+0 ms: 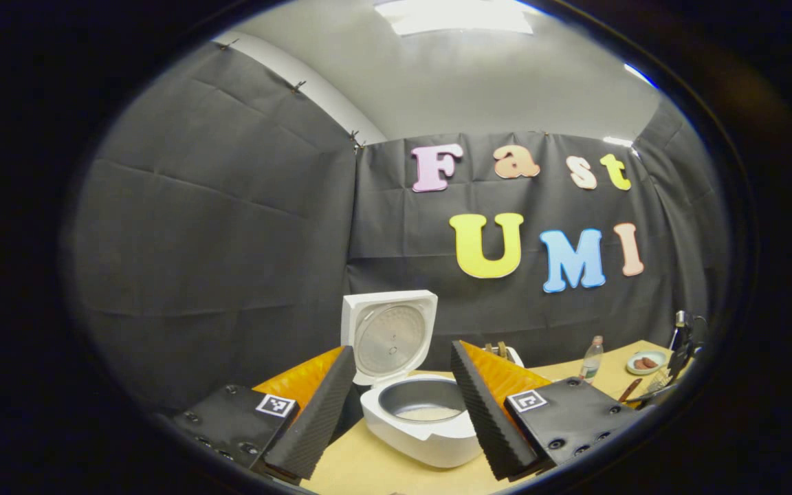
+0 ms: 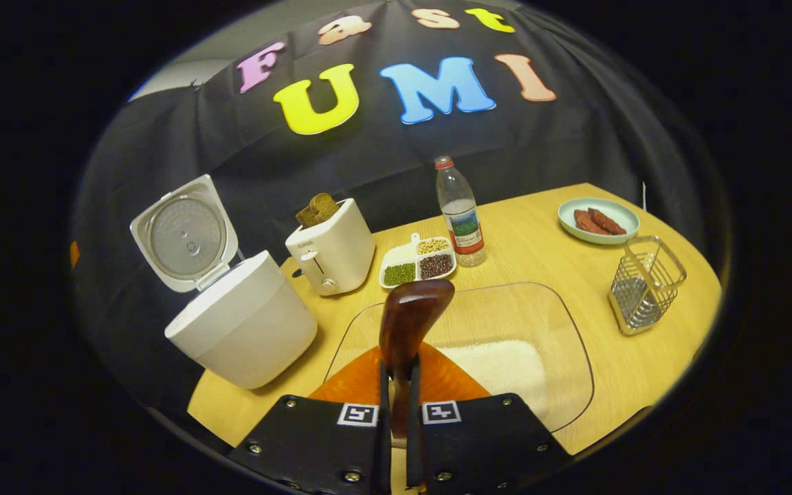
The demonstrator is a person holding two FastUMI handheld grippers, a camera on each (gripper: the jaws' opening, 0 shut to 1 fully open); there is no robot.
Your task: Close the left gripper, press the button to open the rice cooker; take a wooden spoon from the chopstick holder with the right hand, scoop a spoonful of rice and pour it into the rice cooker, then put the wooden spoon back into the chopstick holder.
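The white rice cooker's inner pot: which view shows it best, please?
The left gripper view: it looks into the white rice cooker's grey inner pot, with rice at the bottom. The right gripper view shows the cooker's outside and raised lid.

Wooden table (image 2: 561, 275) carries: rice cooker (image 2: 245, 326) left, toaster (image 2: 333, 253), bottle (image 2: 461, 214), plate (image 2: 599, 220) far right, glass tray (image 2: 506, 344) near

White toaster (image 2: 333, 256) on wooden table (image 2: 643, 364), bread slices (image 2: 318, 209) sticking out top. Just right of it, divided white dish (image 2: 417, 262) with green, pale and dark beans. Clear plastic bottle (image 2: 461, 212) upright behind dish, red cap, partly filled. Pale green plate (image 2: 599, 221) far right near wall, two reddish-brown sausage pieces (image 2: 597, 221) on it. Plate and bottle well apart.
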